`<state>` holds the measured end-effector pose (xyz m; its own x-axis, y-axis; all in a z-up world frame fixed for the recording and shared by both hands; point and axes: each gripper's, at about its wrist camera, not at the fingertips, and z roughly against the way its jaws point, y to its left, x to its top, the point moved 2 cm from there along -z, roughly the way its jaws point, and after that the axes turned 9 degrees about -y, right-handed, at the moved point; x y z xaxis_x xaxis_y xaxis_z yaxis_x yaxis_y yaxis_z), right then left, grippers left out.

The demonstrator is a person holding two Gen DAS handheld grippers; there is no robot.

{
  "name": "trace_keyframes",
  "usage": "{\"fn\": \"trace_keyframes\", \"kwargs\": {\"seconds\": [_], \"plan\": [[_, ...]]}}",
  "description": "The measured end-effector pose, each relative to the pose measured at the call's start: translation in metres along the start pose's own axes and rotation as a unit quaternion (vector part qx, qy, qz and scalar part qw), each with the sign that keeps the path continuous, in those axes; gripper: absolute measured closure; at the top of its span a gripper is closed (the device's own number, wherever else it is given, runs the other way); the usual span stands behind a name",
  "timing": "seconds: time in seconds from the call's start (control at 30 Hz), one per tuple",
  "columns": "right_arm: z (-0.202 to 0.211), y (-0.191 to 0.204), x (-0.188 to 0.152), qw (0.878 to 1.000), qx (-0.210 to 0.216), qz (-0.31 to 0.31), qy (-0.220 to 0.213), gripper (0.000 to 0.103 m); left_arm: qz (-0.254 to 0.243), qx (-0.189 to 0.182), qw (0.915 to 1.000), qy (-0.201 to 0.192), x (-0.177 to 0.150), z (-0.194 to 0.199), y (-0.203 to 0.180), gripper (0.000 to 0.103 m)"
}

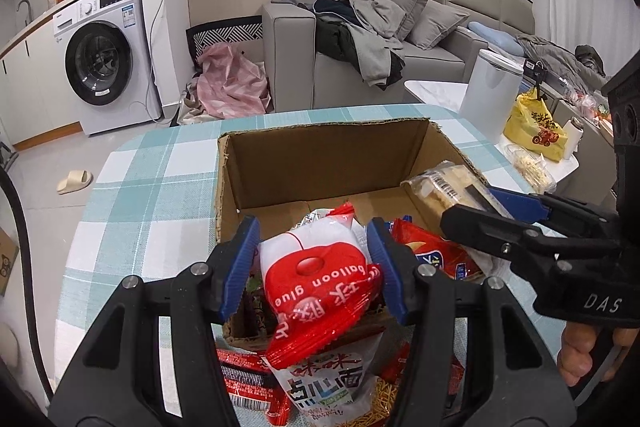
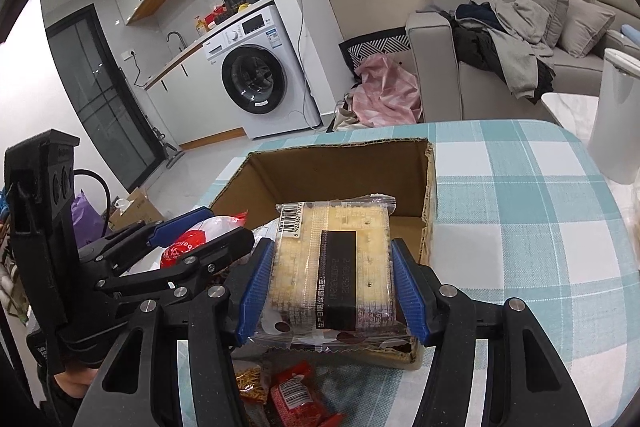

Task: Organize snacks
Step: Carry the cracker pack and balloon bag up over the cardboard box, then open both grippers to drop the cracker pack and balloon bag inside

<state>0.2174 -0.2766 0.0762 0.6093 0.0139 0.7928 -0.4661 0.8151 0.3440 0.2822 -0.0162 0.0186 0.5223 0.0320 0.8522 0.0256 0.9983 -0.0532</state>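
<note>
The left gripper (image 1: 314, 267) is clamping its blue ribbed pads (image 1: 245, 259) on a red-and-white packet (image 1: 316, 283), a glossy pouch printed with "balloon glue" and white Chinese characters, seen upside down. The packet is hanging over the near wall of the open cardboard box (image 1: 320, 155), which is sitting on a table under a teal-and-white checked cloth (image 1: 152, 187).

The right gripper (image 2: 332, 291) is squeezing a clear-wrapped cracker pack (image 2: 332, 267) between its pads: pale yellow, dimpled crackers stacked in a block, a black label strip running down the middle, a barcode at the top left corner. This pack is hovering over the box's near right corner, with its far end reaching above the box interior.

Inside the box, against the near wall, a red snack bag (image 1: 436, 251) is lying just beside the held packet. On the cloth in front of the box, a white noodle-snack bag (image 1: 332, 387) with bold dark characters is resting among red wrapped bars (image 1: 248, 379). Beyond the box a white washing machine (image 1: 108, 55) is standing against the wall.
</note>
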Motion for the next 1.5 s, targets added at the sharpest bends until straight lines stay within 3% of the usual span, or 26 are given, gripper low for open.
{"fn": "trace_keyframes", "kwargs": {"seconds": [0.27, 0.33, 0.8, 0.9, 1.07, 1.2, 1.27, 1.3, 1.37, 1.5], "plan": [[-0.010, 0.003, 0.004, 1.000, -0.020, 0.014, 0.008, 0.045, -0.002, -0.003, 1.0000, 0.007, -0.006, -0.020, 0.005, 0.050], [-0.011, 0.004, 0.005, 0.999, -0.025, 0.022, 0.009, 0.045, -0.004, -0.002, 0.9999, 0.013, -0.005, -0.024, 0.005, 0.056], [-0.014, -0.006, 0.008, 1.000, -0.018, 0.010, -0.007, 0.044, -0.008, 0.002, 0.9998, 0.018, -0.004, -0.026, 0.004, 0.057], [-0.011, -0.012, 0.009, 1.000, -0.004, -0.003, -0.009, 0.044, -0.006, -0.001, 0.9998, 0.021, -0.004, -0.023, 0.001, 0.051], [0.006, -0.014, 0.015, 1.000, -0.002, -0.002, -0.030, 0.033, 0.001, -0.015, 0.9998, 0.015, -0.003, -0.008, 0.000, 0.020], [0.022, -0.015, 0.017, 0.999, -0.011, 0.000, -0.037, 0.022, 0.000, -0.017, 0.9998, 0.011, -0.003, 0.006, 0.001, 0.018], [0.030, -0.016, 0.015, 0.999, -0.008, -0.003, -0.036, 0.006, 0.004, -0.019, 0.9997, 0.013, -0.005, 0.014, 0.002, 0.013], [0.034, -0.016, 0.012, 0.999, -0.008, -0.004, -0.032, 0.003, 0.005, -0.018, 0.9997, 0.013, -0.006, 0.019, 0.003, 0.010], [0.040, -0.016, 0.006, 1.000, -0.010, -0.001, -0.024, 0.001, 0.008, -0.018, 0.9998, 0.007, -0.011, 0.031, 0.006, 0.001], [0.047, -0.015, -0.012, 1.000, -0.007, 0.008, 0.005, 0.000, 0.012, -0.012, 0.9999, 0.000, -0.022, 0.056, 0.012, 0.001]]}}
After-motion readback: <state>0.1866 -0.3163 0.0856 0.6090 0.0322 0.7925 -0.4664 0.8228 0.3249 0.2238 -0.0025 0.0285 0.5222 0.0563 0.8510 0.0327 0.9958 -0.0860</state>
